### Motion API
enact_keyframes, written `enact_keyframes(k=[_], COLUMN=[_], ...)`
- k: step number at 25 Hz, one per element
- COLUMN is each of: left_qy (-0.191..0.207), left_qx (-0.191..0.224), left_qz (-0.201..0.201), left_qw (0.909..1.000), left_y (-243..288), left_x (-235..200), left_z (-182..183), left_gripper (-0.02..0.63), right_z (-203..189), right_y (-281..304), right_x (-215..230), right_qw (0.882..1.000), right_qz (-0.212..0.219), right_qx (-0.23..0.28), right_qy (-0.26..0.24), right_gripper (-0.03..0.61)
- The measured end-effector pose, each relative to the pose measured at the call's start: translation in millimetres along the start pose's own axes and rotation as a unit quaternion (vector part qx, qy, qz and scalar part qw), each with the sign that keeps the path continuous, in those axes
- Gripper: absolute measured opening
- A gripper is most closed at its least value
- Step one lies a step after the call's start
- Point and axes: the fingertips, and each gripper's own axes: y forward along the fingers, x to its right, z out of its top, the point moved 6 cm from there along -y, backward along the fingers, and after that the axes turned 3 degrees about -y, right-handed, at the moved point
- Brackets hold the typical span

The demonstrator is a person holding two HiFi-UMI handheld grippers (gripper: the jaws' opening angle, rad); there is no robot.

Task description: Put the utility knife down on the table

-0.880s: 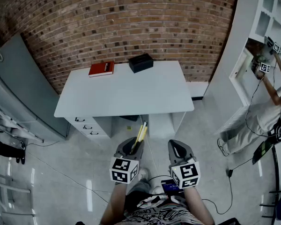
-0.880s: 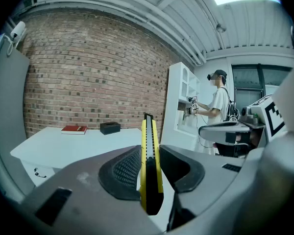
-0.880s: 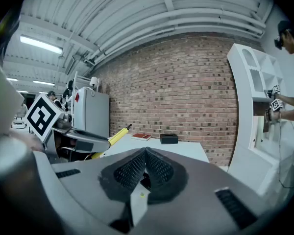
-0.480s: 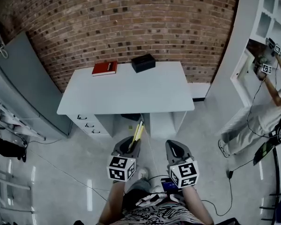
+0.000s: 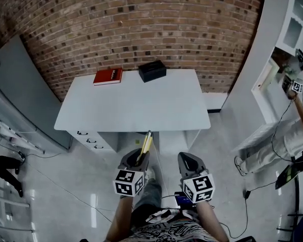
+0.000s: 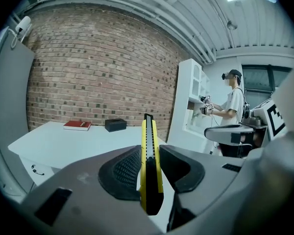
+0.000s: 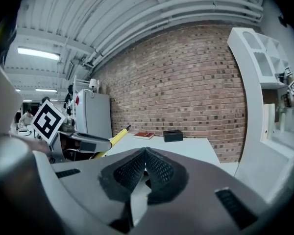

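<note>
A yellow and black utility knife (image 5: 146,144) (image 6: 149,165) is clamped between the jaws of my left gripper (image 5: 137,161) (image 6: 148,173), its tip pointing forward toward the white table (image 5: 141,107). The knife (image 7: 116,136) also shows at the left of the right gripper view. My left gripper hangs over the floor just short of the table's front edge. Beside it, my right gripper (image 5: 190,161) (image 7: 145,166) has its jaws pressed together with nothing between them.
A red book (image 5: 108,76) and a black box (image 5: 152,70) lie at the table's far edge by the brick wall. Drawers (image 5: 91,139) sit under the table's left side. A grey cabinet (image 5: 20,84) stands left; white shelving (image 5: 293,39) with a person (image 5: 298,130) stands right.
The view has shifted slightly closer to the table. Both grippers keep their places low in the view, and the knife stays clamped in the left one.
</note>
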Motion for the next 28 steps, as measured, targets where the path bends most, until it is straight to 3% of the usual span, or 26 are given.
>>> enact_keyframes(k=[9, 16, 21, 28], left_qy=[0.004, -0.006, -0.019, -0.016], left_qx=[-0.022, -0.054, -0.062, -0.07], left_qz=[-0.016, -0.033, -0.054, -0.079], left_qw=[0.9996, 0.998, 0.9964, 0.9943], left_y=[149.3, 235.4, 274.8, 300.2], left_x=[-96.0, -170.4, -200.5, -205.4], left_z=[71.7, 110.4, 121.6, 126.2], left_gripper=[0.12, 0.12, 0.12, 0.12], right_z=[29.7, 66.4, 71.7, 72.9], right_y=[153.2, 274.1, 310.1, 317.6], right_x=[86.8, 122.9, 132.3, 146.9], right_qw=[0.998, 0.997, 0.995, 0.993], right_qz=[-0.023, -0.026, -0.04, -0.07], right_qx=[-0.029, -0.053, -0.068, -0.073], right_qy=[0.044, 0.049, 0.058, 0.067], right_gripper=[0.0, 0.0, 0.0, 0.0])
